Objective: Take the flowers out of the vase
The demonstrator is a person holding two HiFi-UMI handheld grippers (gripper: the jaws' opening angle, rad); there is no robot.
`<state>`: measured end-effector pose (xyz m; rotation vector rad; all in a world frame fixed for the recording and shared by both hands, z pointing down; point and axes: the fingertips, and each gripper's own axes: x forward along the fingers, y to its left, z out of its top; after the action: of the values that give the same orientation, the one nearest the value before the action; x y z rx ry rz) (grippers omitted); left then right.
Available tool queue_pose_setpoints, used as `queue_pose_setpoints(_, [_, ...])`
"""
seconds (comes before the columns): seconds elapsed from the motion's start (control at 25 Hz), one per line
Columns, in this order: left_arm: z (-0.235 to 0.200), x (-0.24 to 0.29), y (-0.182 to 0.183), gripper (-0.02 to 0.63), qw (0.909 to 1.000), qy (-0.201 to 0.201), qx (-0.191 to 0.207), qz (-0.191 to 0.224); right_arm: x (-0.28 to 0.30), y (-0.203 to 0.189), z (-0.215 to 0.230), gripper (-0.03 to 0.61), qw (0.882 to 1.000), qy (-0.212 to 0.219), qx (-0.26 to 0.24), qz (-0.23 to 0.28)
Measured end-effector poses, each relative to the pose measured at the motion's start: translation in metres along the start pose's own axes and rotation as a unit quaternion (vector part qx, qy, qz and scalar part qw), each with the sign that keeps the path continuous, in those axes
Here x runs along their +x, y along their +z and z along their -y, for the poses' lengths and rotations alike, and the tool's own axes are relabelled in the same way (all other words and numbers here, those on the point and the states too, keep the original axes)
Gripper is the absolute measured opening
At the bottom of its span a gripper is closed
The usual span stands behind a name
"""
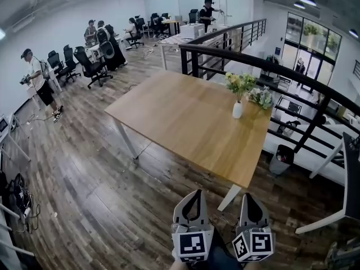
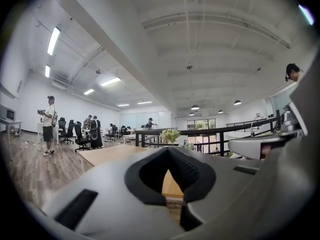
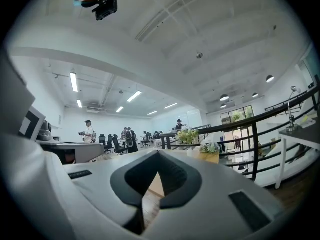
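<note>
A small white vase (image 1: pixel 237 110) stands near the far right edge of a wooden table (image 1: pixel 185 122), and pale yellow-green flowers (image 1: pixel 241 83) stick up out of it. Beside it lies a second low bunch of flowers (image 1: pixel 262 98). Both grippers hover at the bottom of the head view, well short of the table. My left gripper (image 1: pixel 194 193) and right gripper (image 1: pixel 251 196) are side by side, shut and empty. The flowers (image 2: pixel 170 135) show far beyond the left gripper (image 2: pixel 168 149). In the right gripper view the flowers (image 3: pixel 188 135) also stand far past the right gripper (image 3: pixel 159 151).
A black railing (image 1: pixel 270 66) runs just behind the table. A dark bin (image 1: pixel 281 157) stands on the floor at the table's right end, with a white table (image 1: pixel 332 167) beyond it. Office chairs (image 1: pixel 90 66) and people at desks fill the far left.
</note>
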<state>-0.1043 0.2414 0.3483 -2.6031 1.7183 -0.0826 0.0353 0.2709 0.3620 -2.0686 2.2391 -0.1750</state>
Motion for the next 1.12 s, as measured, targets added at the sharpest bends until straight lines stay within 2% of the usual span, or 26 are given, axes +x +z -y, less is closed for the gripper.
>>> queue_pose_setpoints(0.36, [-0.02,0.08,-0.01,0.029,0.9999,0.01,0.001,-0.011,0.088,-0.005,0.024,0.012,1.0,0.004,0.006,-0.002])
queue_pose_setpoints(0.84, [-0.043,0.208,0.01,0.029,0.9998,0.015,0.005,-0.011,0.213,0.021,0.065,0.012,1.0,0.005,0.013,-0.004])
queue_pose_setpoints(1.12, [-0.046,0.254,0.009,0.029,0.9997,0.022,0.004,-0.012,0.257,0.029,0.078,0.012,1.0,0.011,0.016,-0.002])
